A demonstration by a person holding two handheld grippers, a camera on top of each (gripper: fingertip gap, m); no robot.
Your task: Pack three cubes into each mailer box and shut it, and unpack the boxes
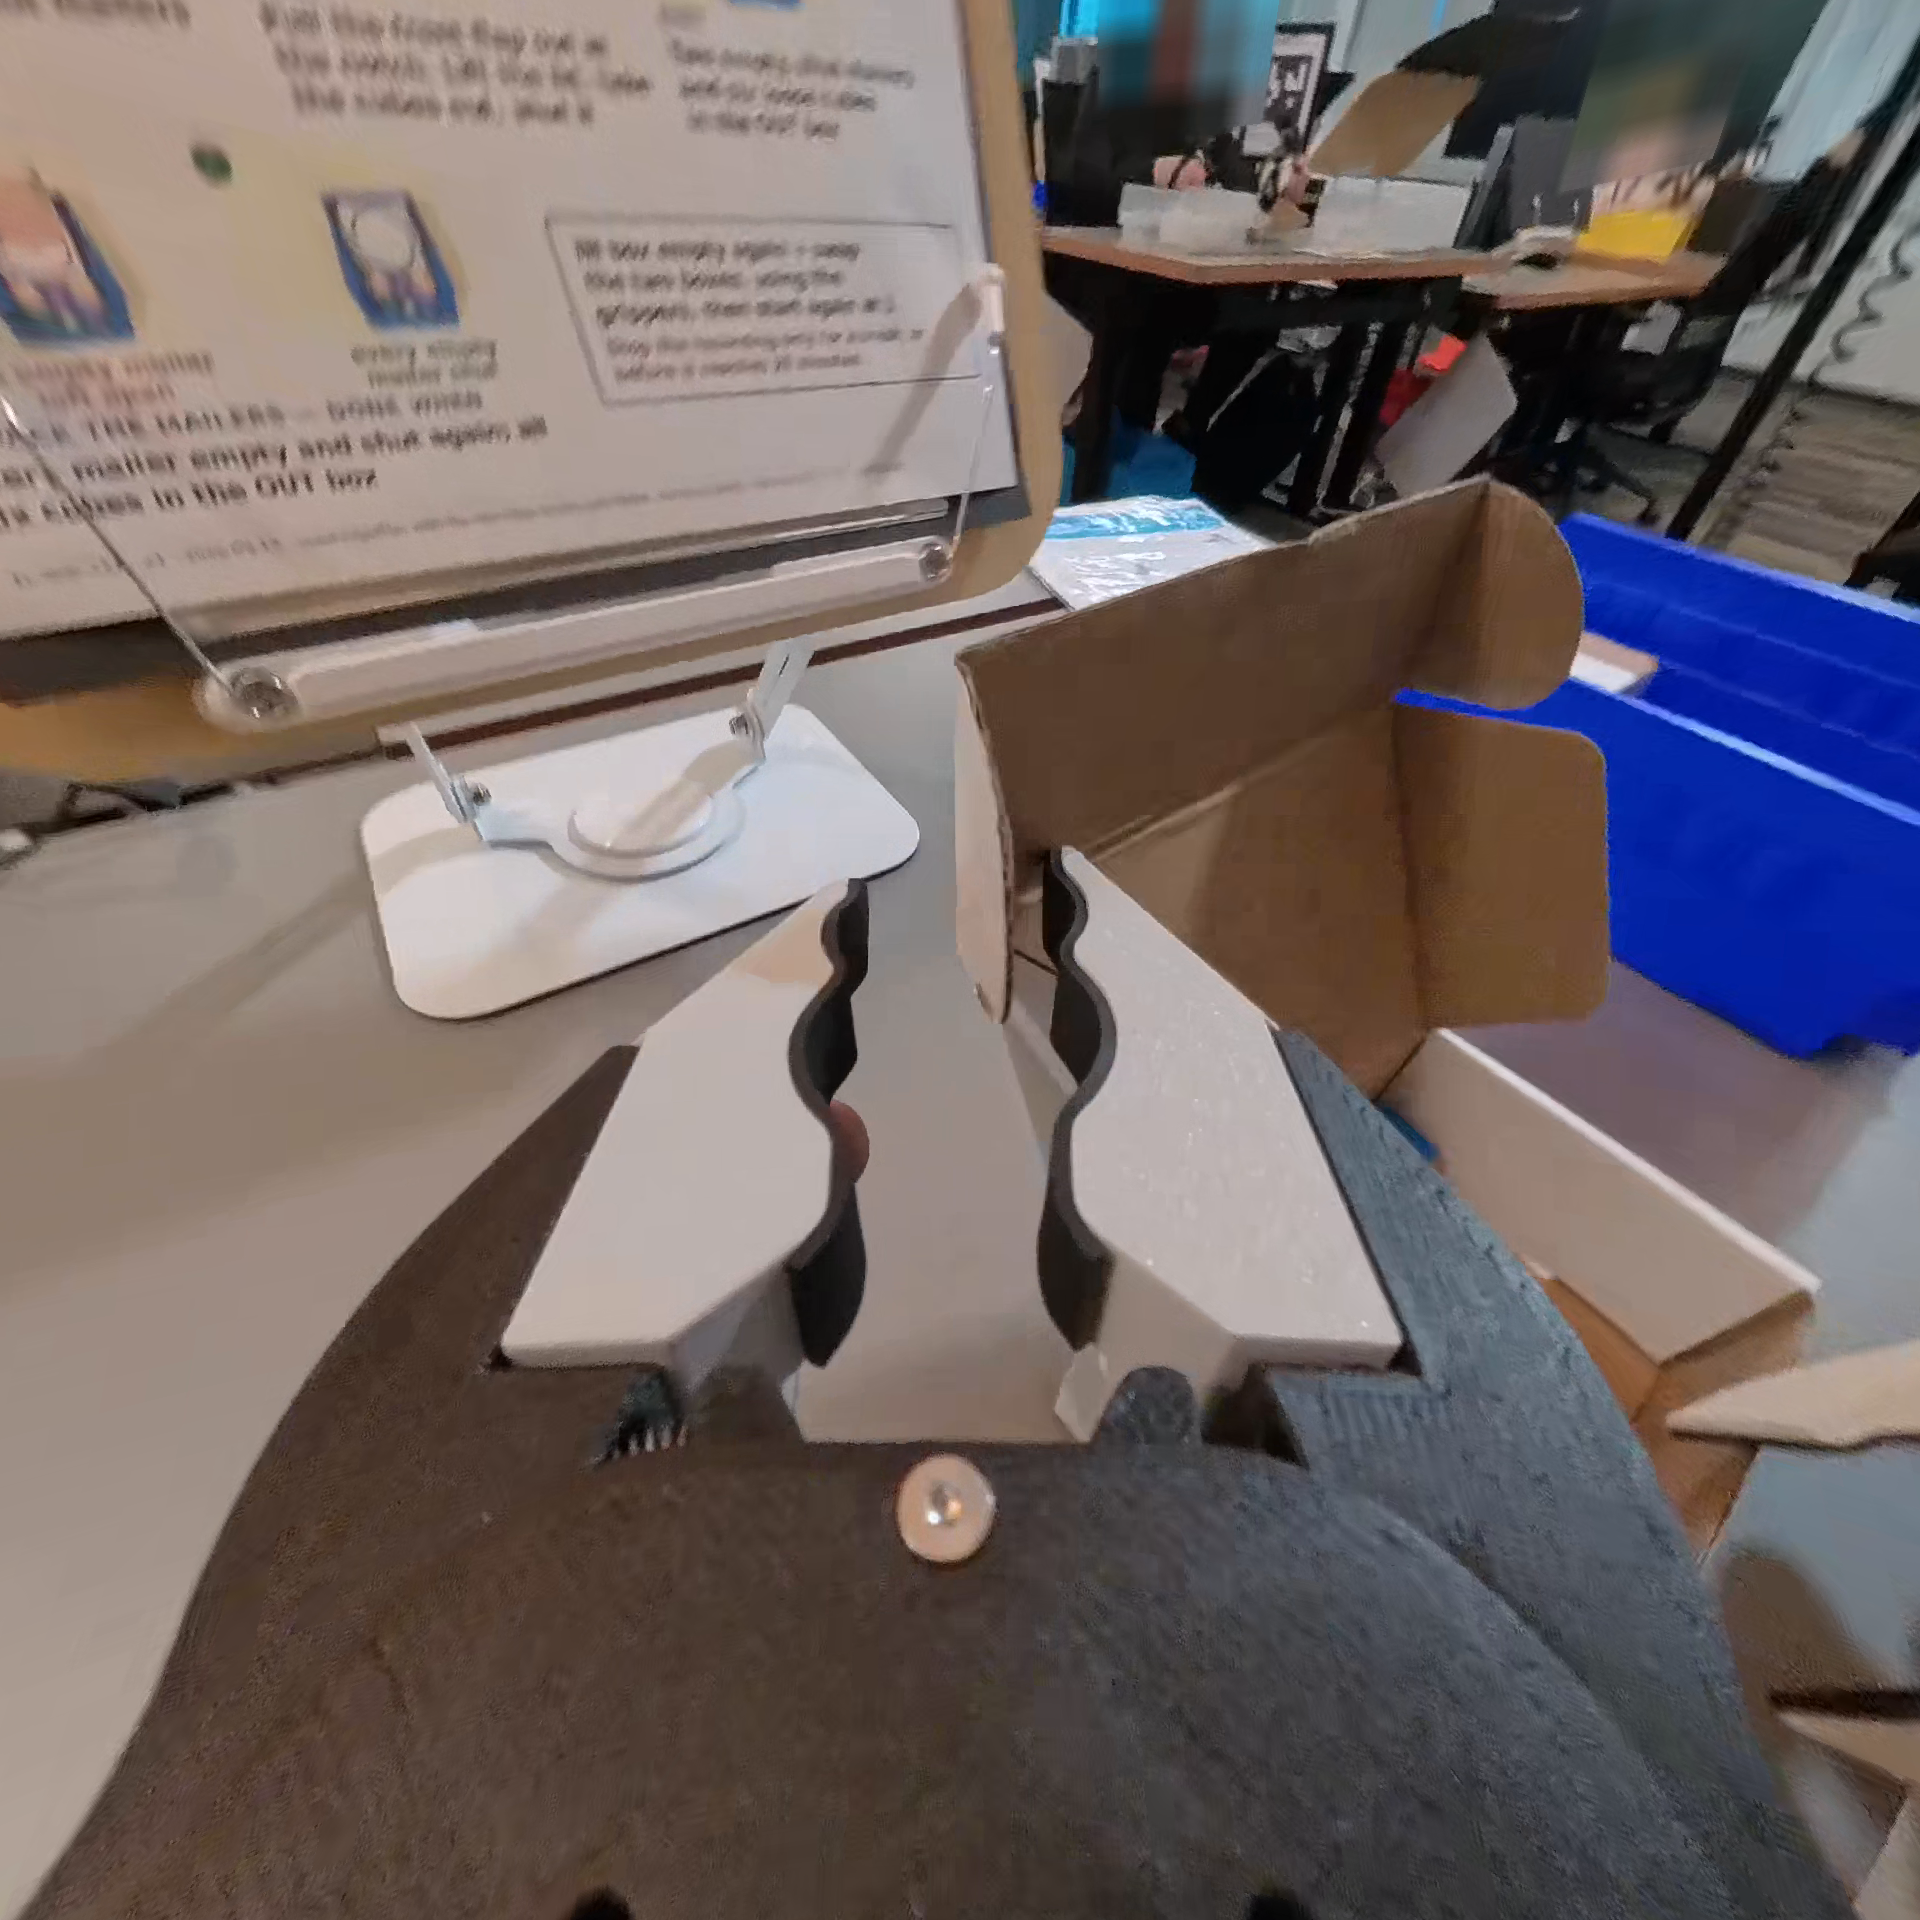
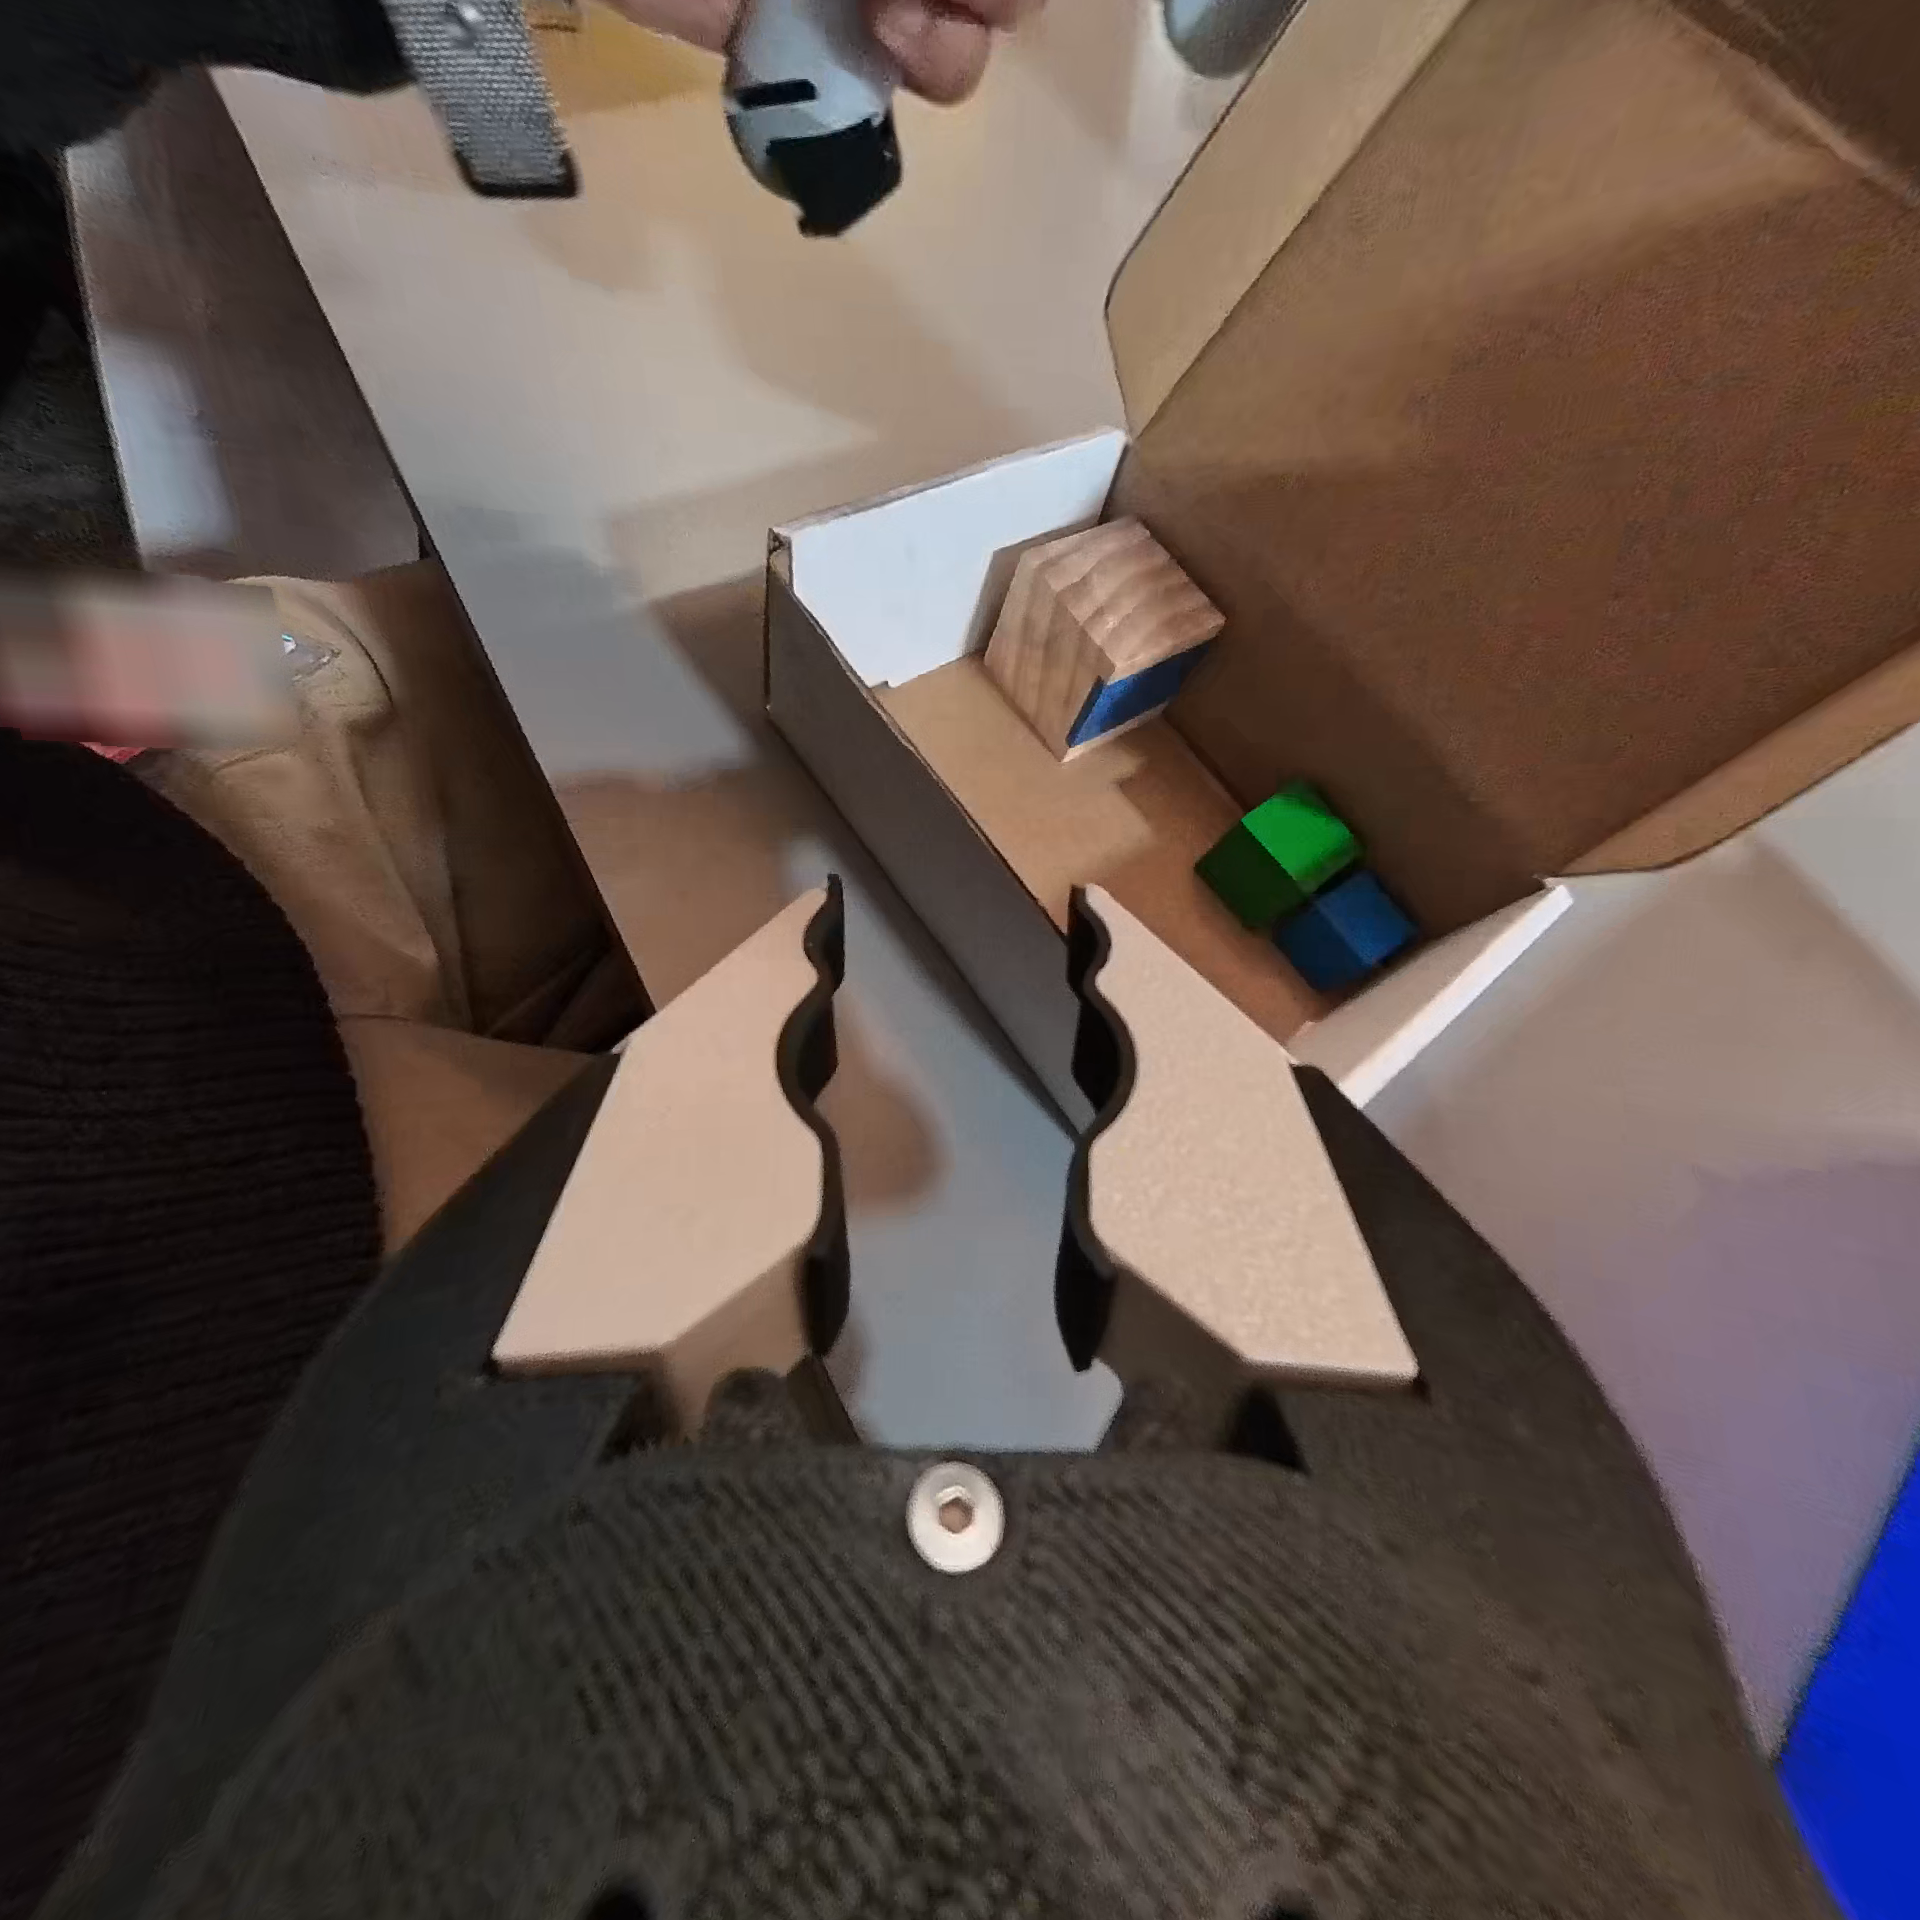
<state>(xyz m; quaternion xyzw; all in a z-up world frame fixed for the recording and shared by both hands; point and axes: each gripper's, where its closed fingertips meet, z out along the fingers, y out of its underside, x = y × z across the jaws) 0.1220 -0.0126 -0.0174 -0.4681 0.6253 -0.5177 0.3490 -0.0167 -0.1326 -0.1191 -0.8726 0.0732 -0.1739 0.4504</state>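
Grey counter (image 1: 208,1039) carries an open mailer box (image 2: 935,831) with three cubes (image 2: 1101,634) inside, so both the left hand-held gripper (image 1: 956,914) and right hand-held gripper (image 2: 951,914), narrowly parted and empty, should fold its lid (image 2: 1507,468) down evenly.

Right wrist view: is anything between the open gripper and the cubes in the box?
Yes. The box's white front wall stands between the right gripper and the green cube, blue cube and wooden cube. The lid is up, so from above nothing blocks them.
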